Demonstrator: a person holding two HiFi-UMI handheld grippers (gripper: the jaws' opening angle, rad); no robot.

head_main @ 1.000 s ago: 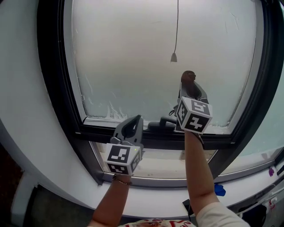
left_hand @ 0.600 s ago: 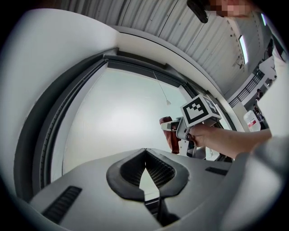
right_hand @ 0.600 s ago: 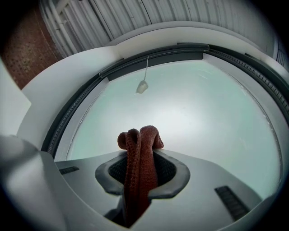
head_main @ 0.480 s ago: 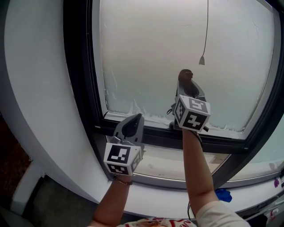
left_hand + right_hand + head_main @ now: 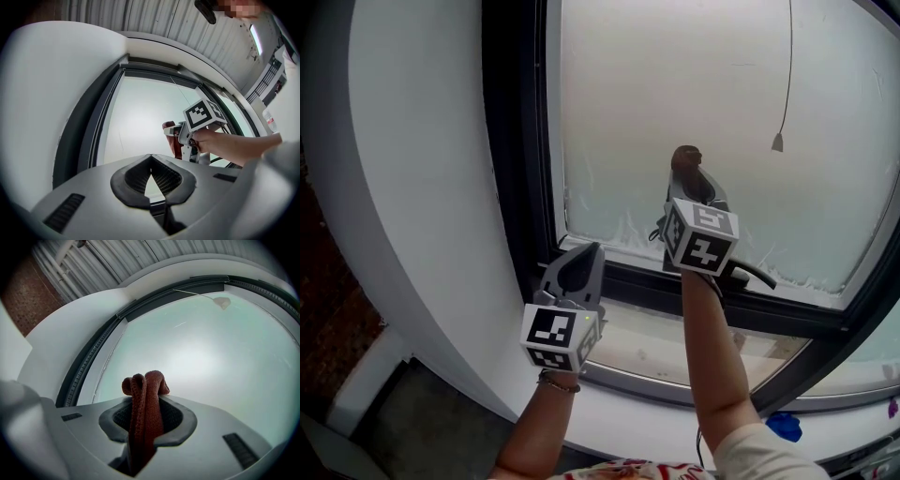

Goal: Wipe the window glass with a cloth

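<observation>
Head view puts your right tool (image 5: 687,178) up in front of the window glass (image 5: 694,75), low on the pane and just above the bottom rail of the dark frame (image 5: 517,141). A reddish-brown cloth (image 5: 685,157) sticks out past its tip toward the pane. Your right gripper view shows that tool's jaws clamped on the cloth (image 5: 145,394), which is folded into a thick band. The band's rounded end bulges beyond the pads with the pale, frosted glass right behind it. You cannot tell from any view whether the cloth actually touches the pane. Your left tool (image 5: 584,253) sits lower and to the left, near the bottom left corner of the frame and well apart from the cloth. In your left gripper view its jaws are together, tips meeting, with nothing between them. A thin cord (image 5: 785,84) with a small pull at its end hangs against the glass, above and to the right of the right tool. A curved white wall (image 5: 412,187) borders the frame on the left.
</observation>
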